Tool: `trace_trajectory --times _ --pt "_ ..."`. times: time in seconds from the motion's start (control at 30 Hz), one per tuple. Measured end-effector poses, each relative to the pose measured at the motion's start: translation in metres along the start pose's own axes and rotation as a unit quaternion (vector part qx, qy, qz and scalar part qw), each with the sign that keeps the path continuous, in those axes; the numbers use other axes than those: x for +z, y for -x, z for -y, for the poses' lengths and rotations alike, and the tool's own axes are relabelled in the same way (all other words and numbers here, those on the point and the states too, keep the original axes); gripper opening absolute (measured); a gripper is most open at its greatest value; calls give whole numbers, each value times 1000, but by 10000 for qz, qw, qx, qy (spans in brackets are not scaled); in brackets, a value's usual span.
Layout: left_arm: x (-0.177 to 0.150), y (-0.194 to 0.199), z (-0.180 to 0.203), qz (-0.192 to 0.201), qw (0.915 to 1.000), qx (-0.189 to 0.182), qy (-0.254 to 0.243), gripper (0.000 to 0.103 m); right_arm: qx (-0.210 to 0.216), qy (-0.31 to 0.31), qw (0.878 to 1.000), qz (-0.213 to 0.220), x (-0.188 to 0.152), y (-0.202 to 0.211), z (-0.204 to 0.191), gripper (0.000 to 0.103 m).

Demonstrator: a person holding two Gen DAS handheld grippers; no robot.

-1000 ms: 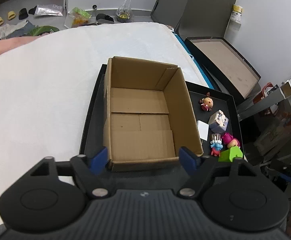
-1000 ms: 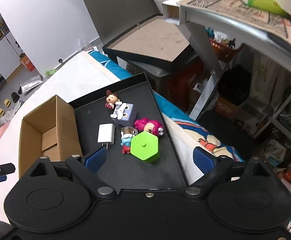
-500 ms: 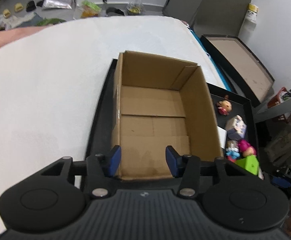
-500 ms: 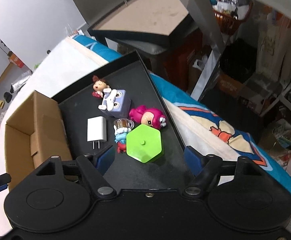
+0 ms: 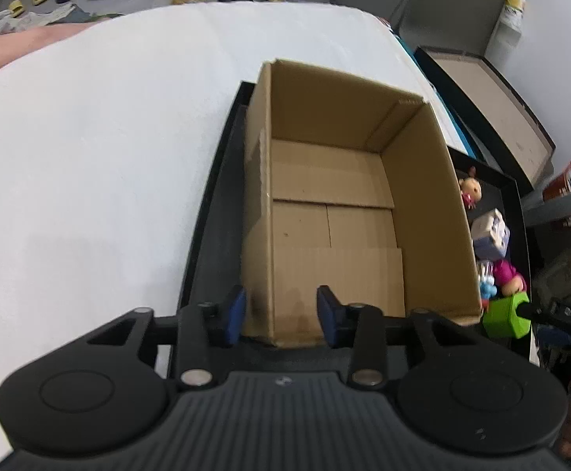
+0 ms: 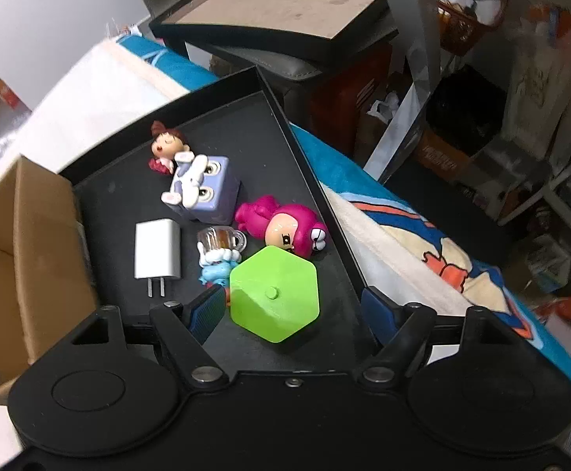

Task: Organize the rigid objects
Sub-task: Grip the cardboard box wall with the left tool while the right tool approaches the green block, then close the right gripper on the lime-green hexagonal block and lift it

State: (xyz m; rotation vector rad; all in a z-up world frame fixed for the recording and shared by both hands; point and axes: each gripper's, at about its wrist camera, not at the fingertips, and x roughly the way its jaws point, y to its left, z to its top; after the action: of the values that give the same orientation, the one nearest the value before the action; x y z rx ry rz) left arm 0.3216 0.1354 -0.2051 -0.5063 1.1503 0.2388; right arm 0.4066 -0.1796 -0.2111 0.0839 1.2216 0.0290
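Green hexagonal block point(image 6: 274, 294) sits between my right gripper's point(image 6: 293, 306) parted, untouching jaws; my left gripper point(image 5: 281, 314) is closing astride the cardboard box's point(image 5: 430, 212) near-left corner.

The left hand-held gripper point(image 5: 279, 314) is pointed steeply down, its jaws closing astride the box's near corner; the right hand-held gripper point(image 6: 293, 310) is held apart, untouched.

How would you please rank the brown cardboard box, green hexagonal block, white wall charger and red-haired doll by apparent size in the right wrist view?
1. Brown cardboard box, though cropped.
2. Green hexagonal block, nearest the camera, so possibly flattered.
3. White wall charger.
4. Red-haired doll, farthest; close to the charger.
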Motion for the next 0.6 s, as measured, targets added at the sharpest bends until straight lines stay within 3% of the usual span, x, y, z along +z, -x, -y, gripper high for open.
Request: trace_trajectory --times 0.13,0.17,0.23,0.6 --pt "-3 -5 -1 -47 9999 81 -120 14 -48 166 9999 -1 -1 -9 -6 75" --pt "-4 -5 -3 -69 9999 59 -114 14 10 220 9998 -4 -1 -10 -8 74" --pt "-4 -3 -2 -75 9995 141 -264 13 62 346 9994 -57 -1 -10 -12 56" --pt "-13 11 -11 -265 9975 205 -616 13 -55 447 9990 -42 -3 -10 -19 55"
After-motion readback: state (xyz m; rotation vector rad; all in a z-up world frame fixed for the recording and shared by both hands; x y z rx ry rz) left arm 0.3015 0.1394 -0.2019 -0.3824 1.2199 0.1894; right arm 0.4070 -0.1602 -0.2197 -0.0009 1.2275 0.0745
